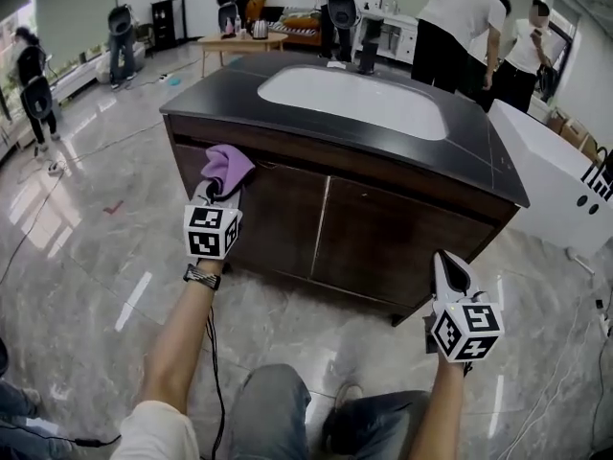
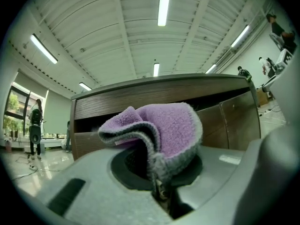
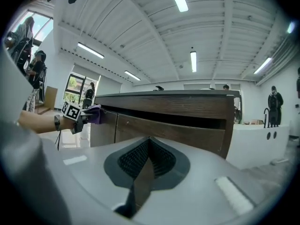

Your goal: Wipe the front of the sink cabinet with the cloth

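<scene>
Head view: sink cabinet (image 1: 383, 228) occupies frame centre, with the basin (image 1: 354, 99) set in its top. Cloth (image 1: 227, 166) lies against the upper left of the cabinet front, pinched in the left gripper (image 1: 222, 192) directly below it. Right gripper (image 1: 448, 264) sits lower right, before the cabinet and apart from it. Table (image 1: 239, 41) stands behind, upper left.

purple cloth (image 1: 228, 166), grey-edged, bunched and folded over, up at top-left door edge of dark brown sink cabinet front (image 1: 383, 233).

With jaws pressed together, left gripper (image 1: 221, 193) reaches forward, right gripper (image 1: 451, 270) hangs low.
</scene>
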Tool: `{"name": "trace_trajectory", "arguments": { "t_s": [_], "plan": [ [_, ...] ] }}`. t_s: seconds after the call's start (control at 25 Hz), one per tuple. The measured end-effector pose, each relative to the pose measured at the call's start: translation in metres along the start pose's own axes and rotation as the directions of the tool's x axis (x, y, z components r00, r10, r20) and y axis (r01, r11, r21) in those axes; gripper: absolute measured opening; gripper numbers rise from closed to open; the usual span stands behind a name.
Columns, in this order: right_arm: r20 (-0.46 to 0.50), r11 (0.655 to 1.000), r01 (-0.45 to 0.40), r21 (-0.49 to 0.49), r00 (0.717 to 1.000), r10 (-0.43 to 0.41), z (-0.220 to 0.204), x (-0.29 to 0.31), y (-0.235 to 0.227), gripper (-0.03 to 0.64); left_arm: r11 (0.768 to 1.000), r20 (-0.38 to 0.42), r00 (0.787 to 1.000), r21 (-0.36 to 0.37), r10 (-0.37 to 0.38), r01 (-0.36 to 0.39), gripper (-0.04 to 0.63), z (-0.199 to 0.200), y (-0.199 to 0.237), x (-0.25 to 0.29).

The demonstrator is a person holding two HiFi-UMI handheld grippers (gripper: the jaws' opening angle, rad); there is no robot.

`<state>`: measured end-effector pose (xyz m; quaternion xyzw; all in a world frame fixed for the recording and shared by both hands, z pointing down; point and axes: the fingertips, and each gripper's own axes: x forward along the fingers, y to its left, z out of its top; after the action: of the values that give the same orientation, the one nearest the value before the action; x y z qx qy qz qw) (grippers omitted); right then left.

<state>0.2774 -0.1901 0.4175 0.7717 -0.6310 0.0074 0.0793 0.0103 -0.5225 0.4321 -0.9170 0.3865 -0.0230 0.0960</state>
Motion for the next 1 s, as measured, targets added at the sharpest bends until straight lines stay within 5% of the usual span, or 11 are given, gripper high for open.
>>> {"name": "trace_trajectory", "arguments": {
  "t_s": [0.12, 0.44, 1.0],
  "plan": [
    [-0.004, 0.999, 0.039, -0.031, 0.999, -0.04, -0.006, -0.007, -0.008, 0.008, 0.996, -0.005, 0.997, 0.048, -0.074, 0.074, 0.048, 0.008, -0.035, 0.006],
    [0.001, 0.997, 0.073, 0.0, 0.997, -0.073, -0.011, -0.028, -0.021, 0.008, 0.973, 0.029, 0.973, -0.018, -0.23, 0.231, 0.048, 0.025, -0.116, 0.009],
    [-0.022, 0.983, 0.178, 0.03, 0.984, -0.178, -0.026, -0.059, -0.052, 0.008, 0.885, 0.068, 0.885, -0.033, -0.461, 0.464, 0.048, 0.057, -0.237, 0.018]
  ]
}}
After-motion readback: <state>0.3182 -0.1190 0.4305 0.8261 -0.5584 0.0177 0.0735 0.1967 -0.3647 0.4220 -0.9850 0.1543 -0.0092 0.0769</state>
